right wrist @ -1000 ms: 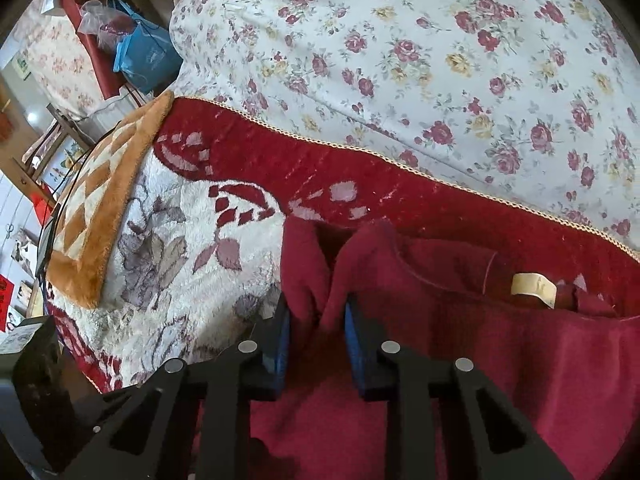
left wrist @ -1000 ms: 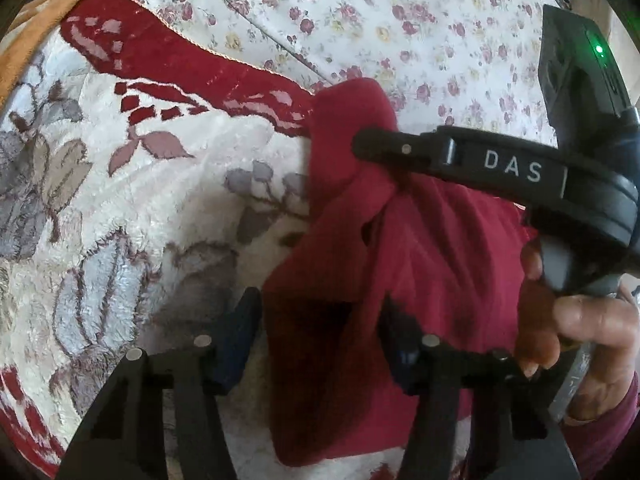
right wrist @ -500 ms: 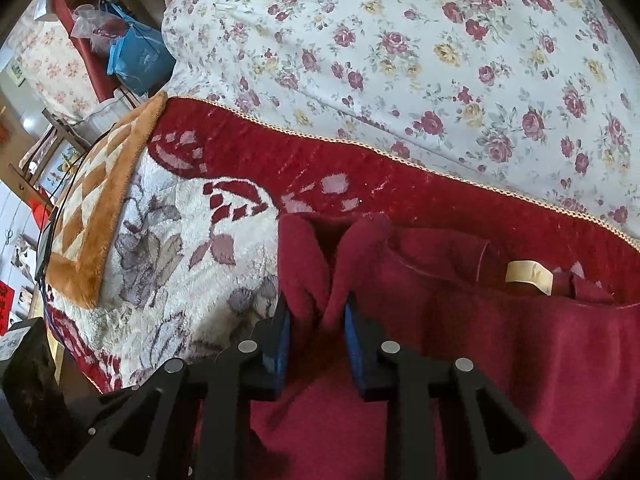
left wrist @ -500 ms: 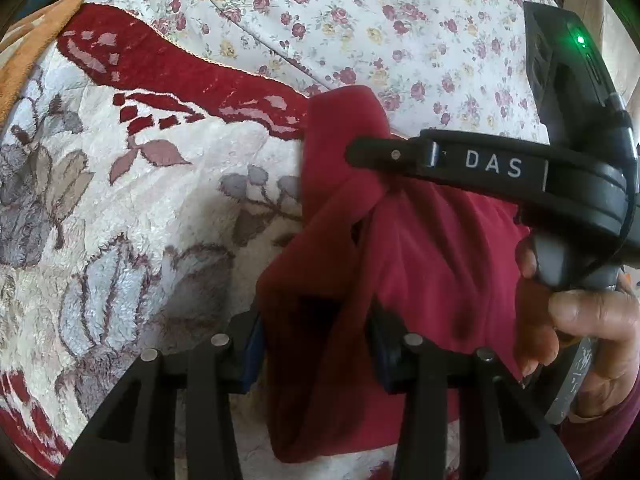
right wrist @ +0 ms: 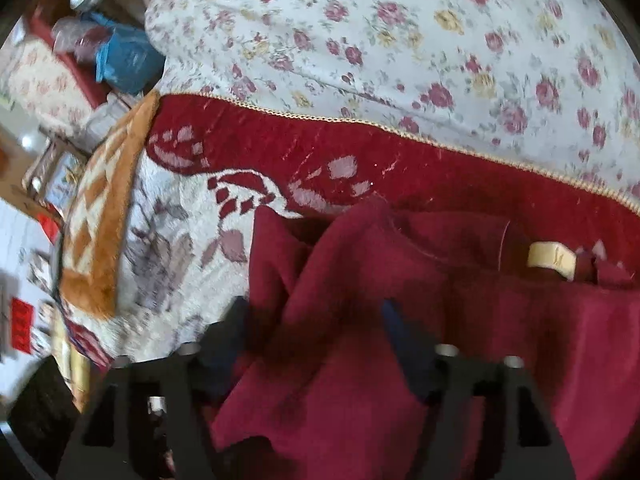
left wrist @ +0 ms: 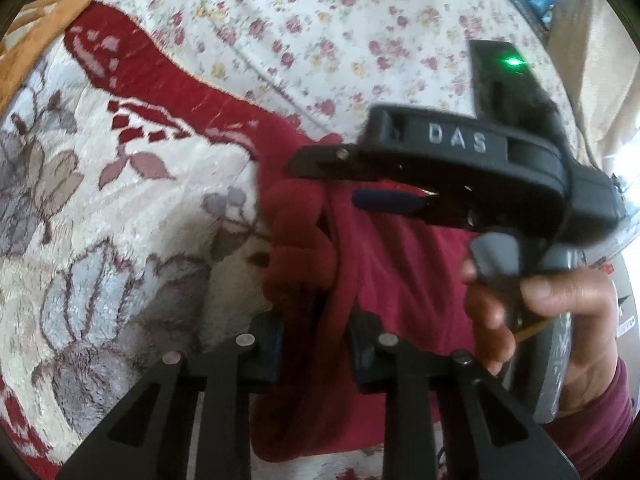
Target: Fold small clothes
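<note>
A dark red garment [right wrist: 400, 320] lies bunched on a plush blanket [left wrist: 100, 240], cream with grey flowers and a broad red border, which is spread over a bed. It sits close to the blanket's red-bordered far edge, beyond which a rose-printed sheet [right wrist: 400, 40] begins; a pale neck label [right wrist: 552, 260] shows at the garment's collar, toward the right of the right wrist view.

The left gripper [left wrist: 316, 340] has just been closing, and its dark pads now press on a rolled ridge of the red cloth that rises between them (the fold bulges up above the fingertips). In the same view the right gripper [left wrist: 384, 184] reaches in from the right, marked "DAS", held by a hand [left wrist: 552, 320] in a dark red sleeve [left wrist: 592, 432], a green light glowing on its body.

The right gripper's jaws have just been opening and now stand wide apart. In its own view [right wrist: 316, 320] the fingers straddle a peaked fold of the garment, and the cloth lies loose between them without either pad pressing on it.

An orange patterned cover [right wrist: 104, 220] borders the blanket's left edge, and past it a blue bag [right wrist: 124, 64] sits among blurred clutter on the floor.
</note>
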The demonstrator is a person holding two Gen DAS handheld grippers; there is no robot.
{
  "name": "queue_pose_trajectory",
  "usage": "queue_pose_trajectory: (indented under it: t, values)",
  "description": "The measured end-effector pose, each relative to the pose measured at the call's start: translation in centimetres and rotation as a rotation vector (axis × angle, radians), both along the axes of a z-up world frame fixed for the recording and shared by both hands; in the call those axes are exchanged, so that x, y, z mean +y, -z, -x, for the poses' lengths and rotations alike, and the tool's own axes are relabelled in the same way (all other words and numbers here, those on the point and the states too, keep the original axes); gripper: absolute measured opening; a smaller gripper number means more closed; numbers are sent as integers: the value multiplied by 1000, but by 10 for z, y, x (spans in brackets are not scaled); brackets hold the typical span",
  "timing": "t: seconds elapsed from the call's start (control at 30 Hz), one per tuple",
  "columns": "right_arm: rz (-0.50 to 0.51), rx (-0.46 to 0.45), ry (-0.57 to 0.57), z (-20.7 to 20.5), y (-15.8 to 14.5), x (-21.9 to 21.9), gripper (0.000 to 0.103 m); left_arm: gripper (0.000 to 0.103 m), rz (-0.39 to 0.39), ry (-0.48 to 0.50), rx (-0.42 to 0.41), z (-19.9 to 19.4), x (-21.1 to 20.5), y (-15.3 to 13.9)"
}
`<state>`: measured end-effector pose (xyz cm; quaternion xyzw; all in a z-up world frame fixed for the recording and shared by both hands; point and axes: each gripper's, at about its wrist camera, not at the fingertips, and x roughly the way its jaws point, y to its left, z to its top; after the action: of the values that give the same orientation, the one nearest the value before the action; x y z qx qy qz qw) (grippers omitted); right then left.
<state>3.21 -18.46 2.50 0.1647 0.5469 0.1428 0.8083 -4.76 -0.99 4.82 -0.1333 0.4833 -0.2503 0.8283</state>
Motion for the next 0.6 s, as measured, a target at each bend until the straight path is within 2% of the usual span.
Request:
queue_pose_trajectory:
  t: [0.1,0.3,0.37,0.4,0.43,0.5,0.57,0.6]
  values:
    - [25,25,-36,-5,-3,9,90,24,-7,13,-17,2,-4,-4]
    - [191,54,-196,-20,1,58,91,24,-33,35,-41,3,-11,-6]
    - [272,47,-203,-21,6,64,73,24,-42,36,-40,2,-11,-6]
    - [314,28,-182,-19,8,63,49,24,-52,37,-36,2,-12,-5]
    - [322,6,-169,-16,8,58,41,25,-56,42,-34,2,-12,-5]
    - [266,-30,-148,-11,7,43,36,35,-60,37,-39,5,-11,-6]
    - [229,-45,-129,-7,6,32,33,72,-64,29,-39,6,-9,-5]
    - [206,-46,-124,-5,6,27,33,75,-68,17,-38,7,-8,-4]
